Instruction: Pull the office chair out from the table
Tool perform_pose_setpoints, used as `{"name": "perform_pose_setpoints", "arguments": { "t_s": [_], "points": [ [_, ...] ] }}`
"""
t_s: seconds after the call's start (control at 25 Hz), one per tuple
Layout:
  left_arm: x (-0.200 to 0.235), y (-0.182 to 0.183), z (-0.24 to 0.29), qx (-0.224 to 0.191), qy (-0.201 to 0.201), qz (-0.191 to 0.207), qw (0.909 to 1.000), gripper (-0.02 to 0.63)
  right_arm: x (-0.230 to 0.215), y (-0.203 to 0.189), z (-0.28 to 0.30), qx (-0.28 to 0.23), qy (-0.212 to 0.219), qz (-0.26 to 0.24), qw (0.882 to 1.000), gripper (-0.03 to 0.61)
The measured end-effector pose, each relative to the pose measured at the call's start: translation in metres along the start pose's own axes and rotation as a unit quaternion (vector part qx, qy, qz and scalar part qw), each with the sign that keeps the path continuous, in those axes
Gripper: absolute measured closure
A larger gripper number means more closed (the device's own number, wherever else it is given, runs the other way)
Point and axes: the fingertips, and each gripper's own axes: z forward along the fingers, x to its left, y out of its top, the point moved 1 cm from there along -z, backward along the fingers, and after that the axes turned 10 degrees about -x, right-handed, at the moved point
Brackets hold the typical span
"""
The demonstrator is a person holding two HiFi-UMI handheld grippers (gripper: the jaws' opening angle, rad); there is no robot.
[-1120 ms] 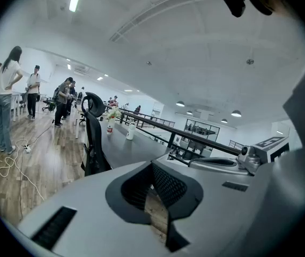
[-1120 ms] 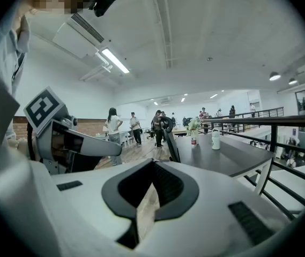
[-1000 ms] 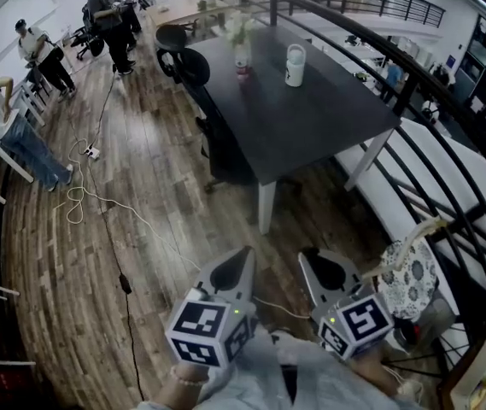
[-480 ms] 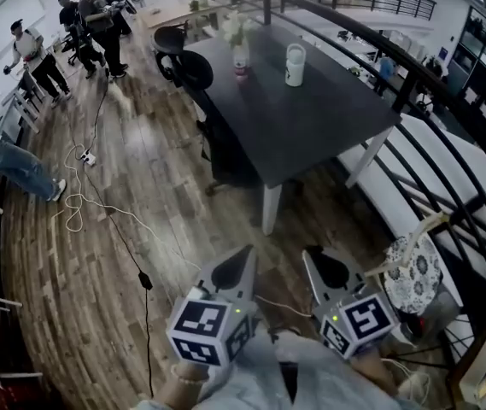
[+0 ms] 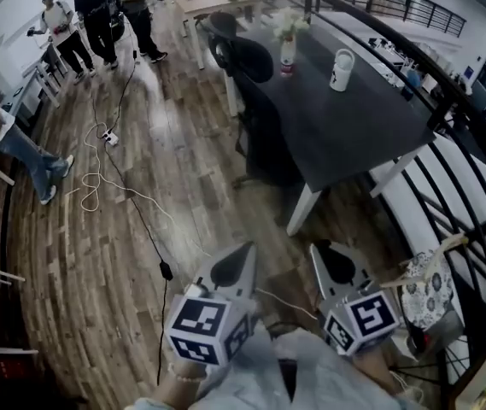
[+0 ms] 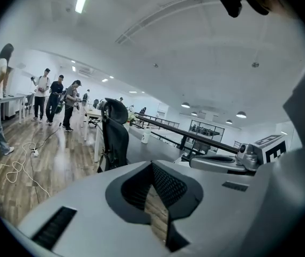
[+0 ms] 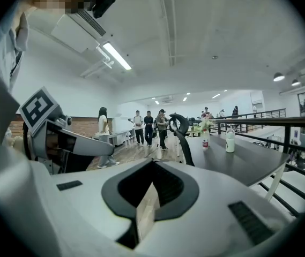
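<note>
A black office chair (image 5: 260, 109) stands tucked against the left long side of the dark table (image 5: 345, 135); its tall backrest shows in the left gripper view (image 6: 114, 135) and in the right gripper view (image 7: 184, 138). Both grippers are held low in front of me, well short of the chair. My left gripper (image 5: 241, 259) is shut with nothing in it, and so is my right gripper (image 5: 328, 259). On the table stand a white mug (image 5: 341, 69) and a small vase with flowers (image 5: 287, 45).
Cables (image 5: 131, 203) with a power strip trail over the wood floor on the left. Several people (image 5: 97, 15) stand at the far left. A black railing (image 5: 447, 161) runs along the table's right side. A second chair (image 5: 221, 28) stands at the table's far end.
The view has advanced and shifted: table and chair now sit further right and nearer. Both grippers moved forward with me, still shut. The people at the back have shifted.
</note>
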Motion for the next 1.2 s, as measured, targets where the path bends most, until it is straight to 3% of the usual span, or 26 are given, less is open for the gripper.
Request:
{"name": "perform_pose_setpoints", "arguments": {
  "t_s": [0.48,0.84,1.2],
  "points": [
    [0.13,0.006,-0.081,-0.037,0.092,-0.018,0.9949,0.603,0.112,-0.018,0.084,0.014,0.09,-0.019,0.996,0.574],
    [0.191,0.013,-0.113,-0.076,0.174,-0.031,0.9814,0.603,0.142,-0.033,0.133,0.034,0.15,-0.029,0.988,0.574],
    [0.269,0.034,-0.105,-0.084,0.213,-0.046,0.9724,0.603,0.166,-0.036,0.237,0.038,0.185,-0.026,0.982,0.574]
  ]
}}
